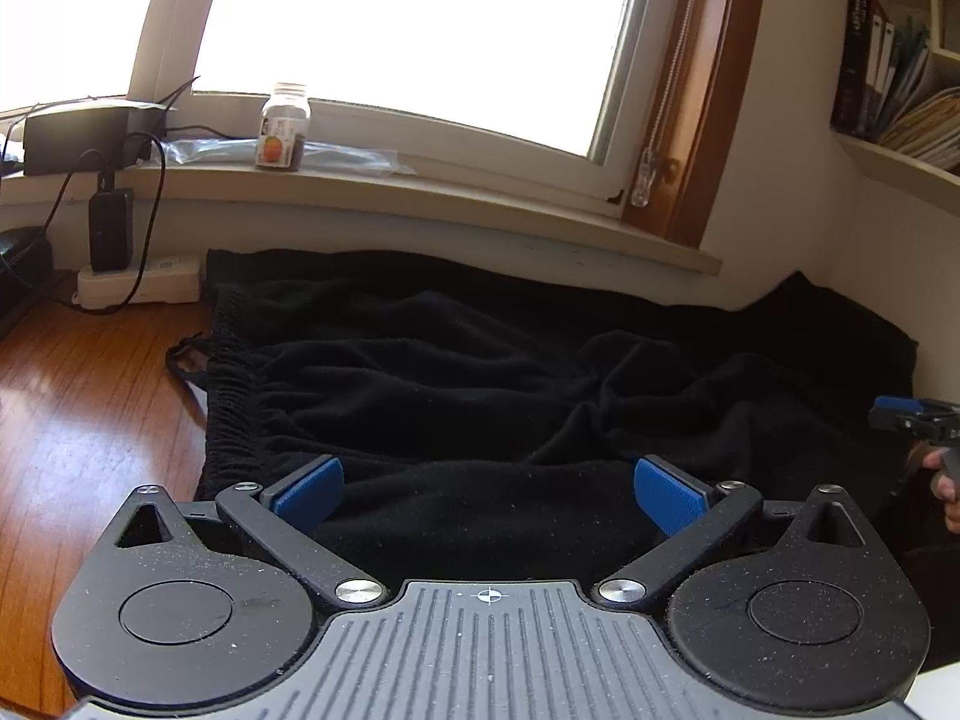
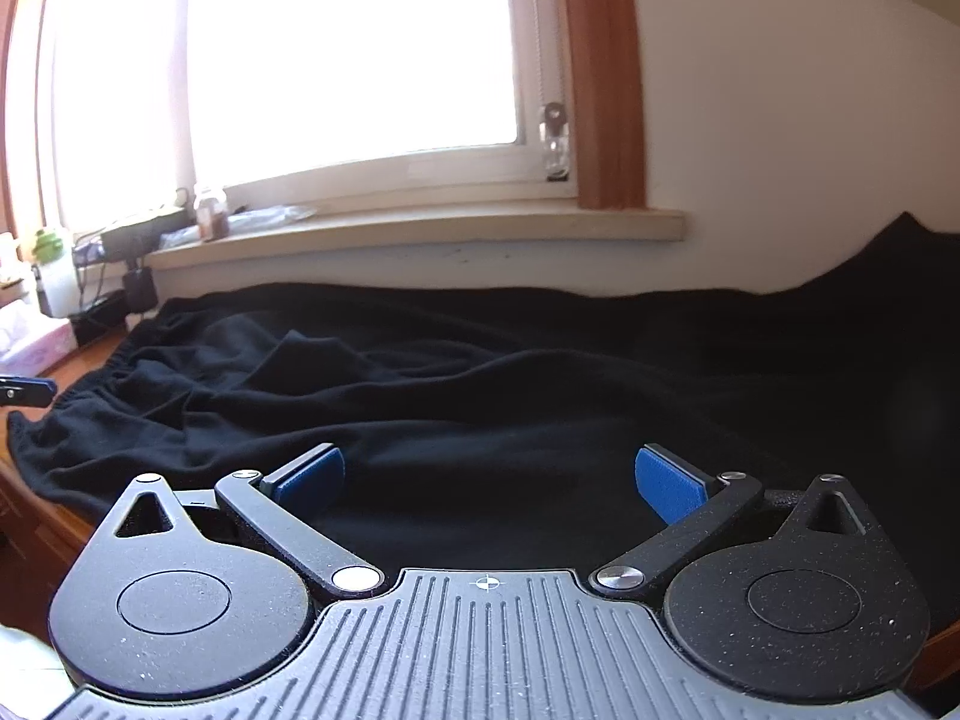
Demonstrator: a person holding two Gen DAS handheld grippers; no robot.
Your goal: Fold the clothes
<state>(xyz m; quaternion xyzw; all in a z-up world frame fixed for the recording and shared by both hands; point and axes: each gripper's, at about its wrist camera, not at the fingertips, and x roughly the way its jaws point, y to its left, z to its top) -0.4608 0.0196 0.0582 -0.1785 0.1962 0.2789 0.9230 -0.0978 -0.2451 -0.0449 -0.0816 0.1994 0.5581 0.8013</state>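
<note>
Two tools hover low over one black garment (image 1: 456, 372), each with its blue-padded fingers spread wide and nothing between them. In the left wrist view the left tool (image 1: 487, 495) sits at 6 o'clock above the near hem of the cloth, and its pads (image 1: 309, 489) are well apart with dark fabric showing in the gap. The right tool (image 2: 489, 489) is spread just as wide in its own view, over a flatter stretch of the same cloth. In the left view it also shows at 3 o'clock, just above the garment's right edge.

The garment lies rumpled across the wooden surface (image 1: 78, 420), its gathered elastic waistband (image 1: 225, 384) running along the 9 o'clock side and a thin drawstring trailing off it onto the bare wood. Its far edge reaches the wall under the window.

Farther off, at 10 o'clock, a white power strip (image 1: 144, 282) with a black adapter plugged in rests on the surface by the wall. On the windowsill (image 1: 420, 198) above stands a jar (image 1: 283, 127) with an orange on its label, at 11 o'clock. At 2 o'clock a shelf (image 1: 900, 156) holds books and binders.
</note>
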